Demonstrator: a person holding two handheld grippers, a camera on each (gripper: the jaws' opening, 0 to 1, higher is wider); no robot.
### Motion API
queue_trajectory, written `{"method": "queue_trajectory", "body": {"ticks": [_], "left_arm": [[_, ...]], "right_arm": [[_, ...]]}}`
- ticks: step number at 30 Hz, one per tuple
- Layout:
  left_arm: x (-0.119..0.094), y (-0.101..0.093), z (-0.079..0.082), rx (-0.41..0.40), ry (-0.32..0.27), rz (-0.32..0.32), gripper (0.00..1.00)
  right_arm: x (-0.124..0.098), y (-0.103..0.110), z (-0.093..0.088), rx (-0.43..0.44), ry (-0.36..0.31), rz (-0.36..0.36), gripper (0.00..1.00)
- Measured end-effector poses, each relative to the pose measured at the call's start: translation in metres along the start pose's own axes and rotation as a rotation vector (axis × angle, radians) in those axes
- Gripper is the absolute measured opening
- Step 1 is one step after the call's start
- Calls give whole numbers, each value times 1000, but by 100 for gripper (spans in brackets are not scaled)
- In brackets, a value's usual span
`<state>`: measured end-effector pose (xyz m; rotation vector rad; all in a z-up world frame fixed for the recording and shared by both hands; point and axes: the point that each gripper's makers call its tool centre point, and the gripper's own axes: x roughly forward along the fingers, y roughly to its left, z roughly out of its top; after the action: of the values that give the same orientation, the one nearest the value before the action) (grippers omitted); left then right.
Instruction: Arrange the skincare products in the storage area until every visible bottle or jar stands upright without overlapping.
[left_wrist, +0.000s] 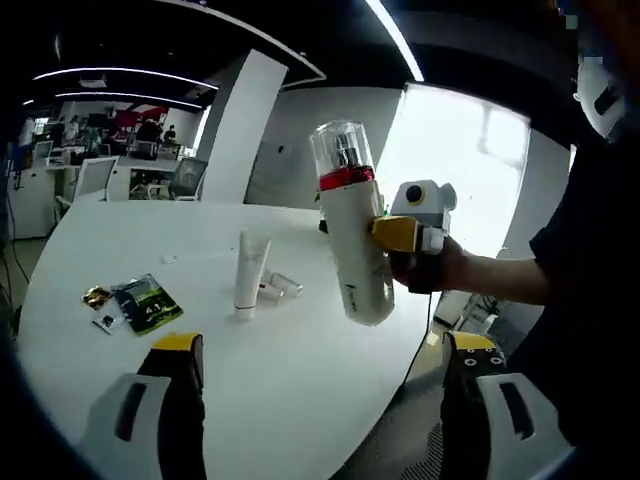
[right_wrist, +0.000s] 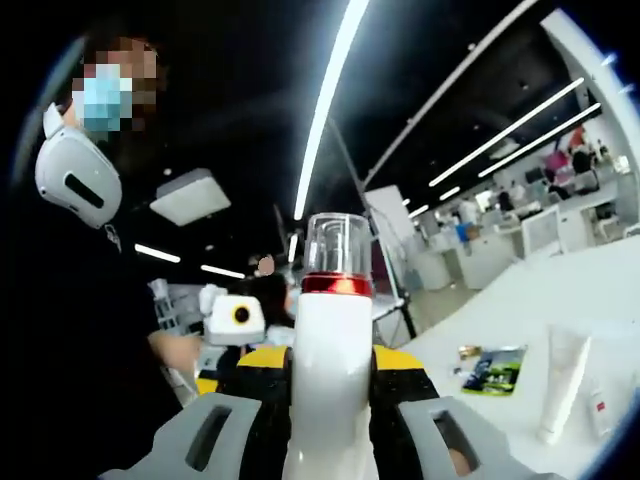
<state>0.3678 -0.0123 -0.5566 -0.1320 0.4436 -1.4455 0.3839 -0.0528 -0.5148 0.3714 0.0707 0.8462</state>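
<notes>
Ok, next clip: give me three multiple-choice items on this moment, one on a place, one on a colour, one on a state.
1. Where is the tall white pump bottle with clear cap?
A. lying on the table
B. held above the round white table
C. on the floor

2. What colour is the band under its cap?
A. red
B. blue
C. green

3. How is the white squeeze tube placed?
A. lying flat
B. standing on its cap
C. held in a gripper

Answers:
1 B, the right hand-held gripper holds it in the air beside the table's edge.
2 A, a red ring sits under the clear cap.
3 B, it stands alone on the table.
</notes>
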Motion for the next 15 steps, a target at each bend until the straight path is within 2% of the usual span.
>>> {"method": "queue_trajectory", "body": {"ticks": [3,7,15], "left_arm": [[1,-12,27,-20,-70,-76,87],[4,-20,52,-25,-128,-134,76],[10,-29,66,-20,-142,-204,50]], "right_arm": [[1,12,-3,3,7,57,21],[4,23,-10,3,29,102,21],[9,41,-18,2,55,179,21]]}}
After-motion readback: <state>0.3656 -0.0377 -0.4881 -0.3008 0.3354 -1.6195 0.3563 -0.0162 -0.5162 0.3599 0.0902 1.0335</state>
